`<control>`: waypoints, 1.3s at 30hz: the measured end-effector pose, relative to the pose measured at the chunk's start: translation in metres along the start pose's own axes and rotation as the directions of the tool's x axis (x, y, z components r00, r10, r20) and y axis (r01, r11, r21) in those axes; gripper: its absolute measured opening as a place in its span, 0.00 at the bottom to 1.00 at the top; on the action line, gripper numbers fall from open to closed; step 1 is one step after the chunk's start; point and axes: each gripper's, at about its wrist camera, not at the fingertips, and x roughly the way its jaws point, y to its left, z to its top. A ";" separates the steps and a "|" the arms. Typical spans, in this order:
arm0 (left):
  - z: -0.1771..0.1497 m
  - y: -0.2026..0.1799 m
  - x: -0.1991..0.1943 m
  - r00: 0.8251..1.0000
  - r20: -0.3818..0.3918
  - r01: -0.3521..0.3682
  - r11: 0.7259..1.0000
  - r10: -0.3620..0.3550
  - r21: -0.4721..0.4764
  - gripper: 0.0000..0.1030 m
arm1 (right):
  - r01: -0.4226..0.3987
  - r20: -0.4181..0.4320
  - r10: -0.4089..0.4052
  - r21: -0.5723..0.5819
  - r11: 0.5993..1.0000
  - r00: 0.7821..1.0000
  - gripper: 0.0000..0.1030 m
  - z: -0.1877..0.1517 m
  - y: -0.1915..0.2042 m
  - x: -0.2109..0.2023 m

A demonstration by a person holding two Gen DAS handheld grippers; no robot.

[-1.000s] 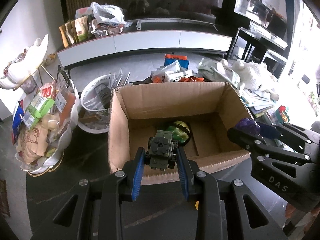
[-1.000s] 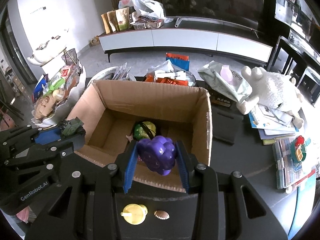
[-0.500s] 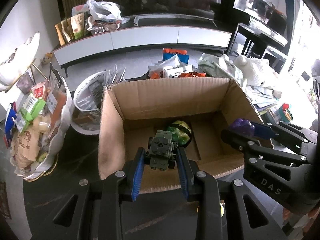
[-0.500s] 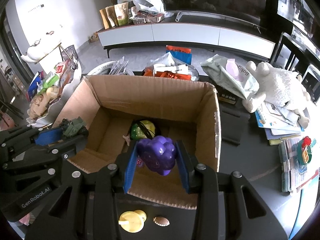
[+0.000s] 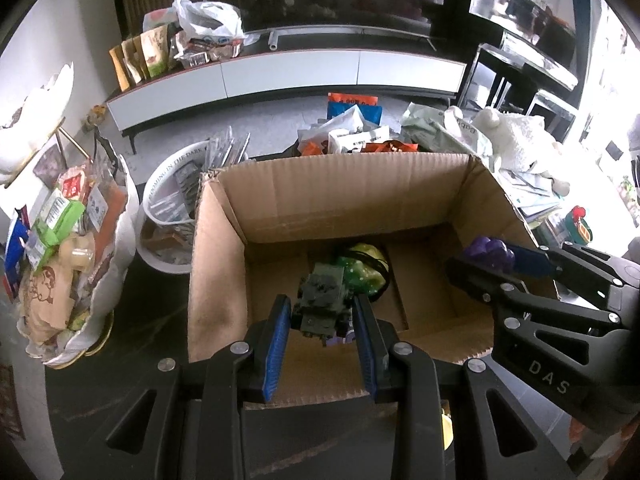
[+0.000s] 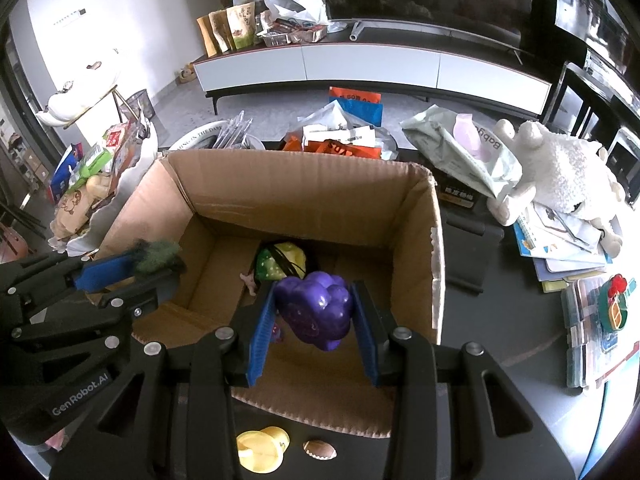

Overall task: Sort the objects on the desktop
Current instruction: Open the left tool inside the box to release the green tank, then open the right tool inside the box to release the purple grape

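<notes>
An open cardboard box (image 5: 340, 192) (image 6: 304, 184) stands on the dark table. My left gripper (image 5: 322, 316) is shut on a dark green toy tank (image 5: 322, 304) and hangs over the box's near left part. In the right wrist view that tank (image 6: 154, 254) shows at the left. My right gripper (image 6: 314, 312) is shut on a purple grape-shaped toy (image 6: 314, 310), held over the box's near right part; the same toy (image 5: 490, 250) shows in the left wrist view. A green-and-yellow toy (image 5: 362, 266) (image 6: 282, 262) lies on the box floor.
A yellow toy (image 6: 260, 450) and a small brown football (image 6: 319, 449) lie on the table in front of the box. A snack basket (image 5: 60, 256) stands left, a white bucket (image 5: 172, 204) behind it. A plush sheep (image 6: 560, 168), books and cases sit right.
Both grippers have moved forward over the box with their toys still held. The box now looks closer and larger in both views.
</notes>
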 end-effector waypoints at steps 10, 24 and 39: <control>-0.004 0.000 -0.010 0.999 0.025 -0.037 0.999 0.037 0.002 0.50 | -0.006 -0.001 0.006 0.003 1.000 1.000 0.34 0.000 -0.001 0.000; -0.018 0.019 -0.035 0.999 0.046 0.004 0.999 -0.003 -0.034 1.00 | -0.011 0.002 0.011 -0.003 1.000 1.000 0.33 -0.002 0.003 -0.002; -0.016 0.039 -0.028 0.997 0.043 -0.056 0.994 0.060 -0.096 1.00 | 0.001 -0.003 -0.001 -0.013 1.000 1.000 0.34 -0.007 0.007 -0.006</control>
